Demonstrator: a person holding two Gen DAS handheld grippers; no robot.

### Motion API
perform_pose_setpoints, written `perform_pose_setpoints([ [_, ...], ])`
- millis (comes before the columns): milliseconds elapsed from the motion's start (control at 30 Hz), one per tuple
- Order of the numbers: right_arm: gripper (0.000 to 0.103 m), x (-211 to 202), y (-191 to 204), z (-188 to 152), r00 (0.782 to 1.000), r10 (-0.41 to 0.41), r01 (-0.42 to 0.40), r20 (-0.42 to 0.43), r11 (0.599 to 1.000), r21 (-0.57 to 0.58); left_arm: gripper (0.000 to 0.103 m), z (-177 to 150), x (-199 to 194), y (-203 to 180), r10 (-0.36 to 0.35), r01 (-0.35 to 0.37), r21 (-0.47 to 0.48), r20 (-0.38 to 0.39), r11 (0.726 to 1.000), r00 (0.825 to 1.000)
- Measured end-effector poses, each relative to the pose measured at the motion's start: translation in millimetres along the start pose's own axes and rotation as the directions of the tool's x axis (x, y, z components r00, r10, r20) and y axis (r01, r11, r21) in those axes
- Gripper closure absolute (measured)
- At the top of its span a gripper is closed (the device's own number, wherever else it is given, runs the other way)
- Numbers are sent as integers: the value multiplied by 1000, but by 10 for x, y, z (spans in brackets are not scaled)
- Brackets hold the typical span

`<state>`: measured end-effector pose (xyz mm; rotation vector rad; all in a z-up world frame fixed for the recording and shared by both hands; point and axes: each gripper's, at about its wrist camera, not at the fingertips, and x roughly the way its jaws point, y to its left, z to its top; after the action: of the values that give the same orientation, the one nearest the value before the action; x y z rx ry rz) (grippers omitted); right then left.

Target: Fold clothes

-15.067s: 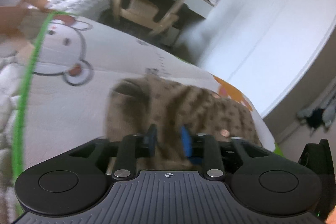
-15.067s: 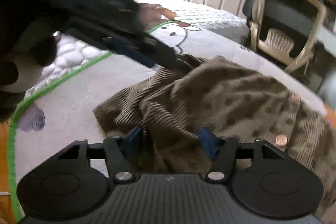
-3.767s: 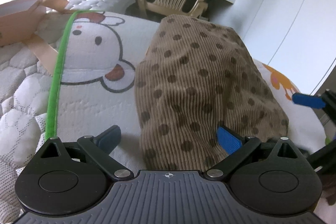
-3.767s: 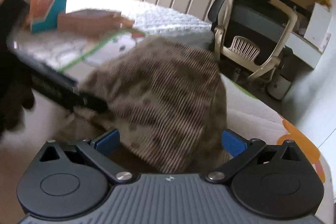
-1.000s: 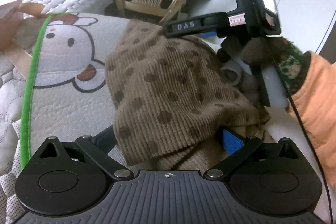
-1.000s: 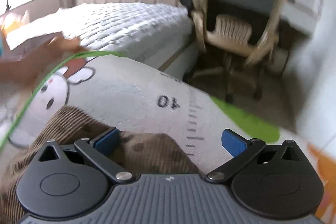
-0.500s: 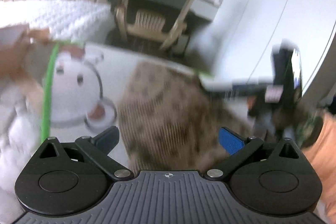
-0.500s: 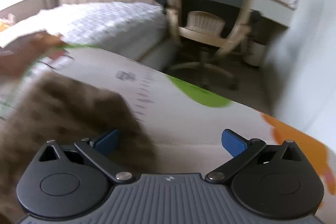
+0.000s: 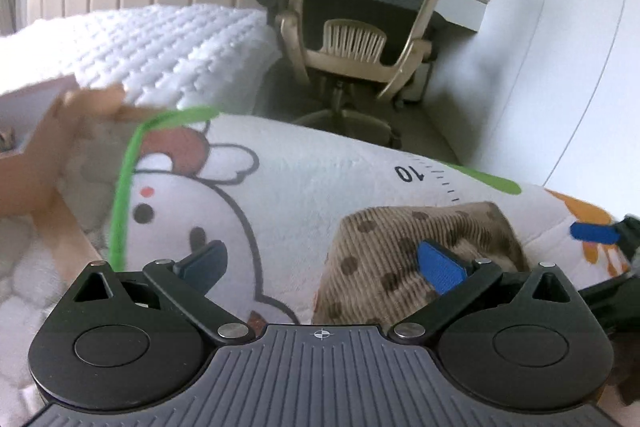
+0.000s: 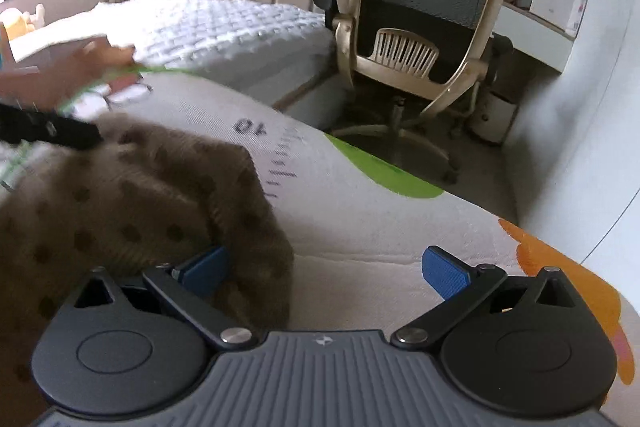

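A brown corduroy garment with dark dots [image 9: 404,247] lies folded into a small bundle on the cartoon-printed play mat [image 9: 304,187]. In the left wrist view it sits low and right, behind the right blue pad; my left gripper [image 9: 320,265] is open with nothing between its fingers. In the right wrist view the garment [image 10: 132,195] fills the lower left, its edge lying over the left blue pad. My right gripper [image 10: 324,269] is open above bare mat [image 10: 380,219]. A black arm of the left gripper [image 10: 52,131] crosses the far left, and a blue fingertip of the right gripper [image 9: 594,233] shows at the left wrist view's right edge.
A beige and black office chair [image 10: 416,39] stands past the mat's far edge. A white quilted bed [image 9: 152,55] with a padded headboard lies behind on the left. A pink box [image 9: 28,151] sits at the mat's left. White wall panels [image 9: 560,47] close the right side.
Both grippers have drawn back from the garment and lifted. The right gripper, which crossed over the garment a second ago, now sits to its right. The garment looks more compact.
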<state>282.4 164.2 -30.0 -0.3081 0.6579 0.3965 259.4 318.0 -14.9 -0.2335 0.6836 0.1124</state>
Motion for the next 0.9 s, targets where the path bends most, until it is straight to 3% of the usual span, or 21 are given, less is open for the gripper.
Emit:
perform_pose_setpoints([
  [200,0,-31,-66,-71,1000,4,-3,-9,999,45,0,-39,-14,33,-10,10,-35,-5,999,1000],
  [400,0,-295,-100,-257,999,-51,50,6,997,57,0,-198,-364,-117,75,-74,-35,43,997,996],
  [467,0,-448,-165,-375,999,-42,41,18,996,84,0,-383,-622,-197,85,-82,-49,80,995,993],
  [600,0,-890,-359,-685,998,9,-20,70,989,149,0,-1068,-1177,-491,-9,15,-40,145,999,989],
  [733,0,-1350,-446,-1052,992,77,-90,97,986,140,0,-1682,-1513,-797,-56,57,-14,77,998,995],
  [800,0,-1519,-465,-1258,991,112,-119,67,987,111,0,-1870,-1607,-922,-32,32,7,47,999,998],
  [900,0,-1673,-466,-1576,998,68,-68,10,995,74,0,-1972,-1615,-1001,12,-13,27,27,1000,1000],
])
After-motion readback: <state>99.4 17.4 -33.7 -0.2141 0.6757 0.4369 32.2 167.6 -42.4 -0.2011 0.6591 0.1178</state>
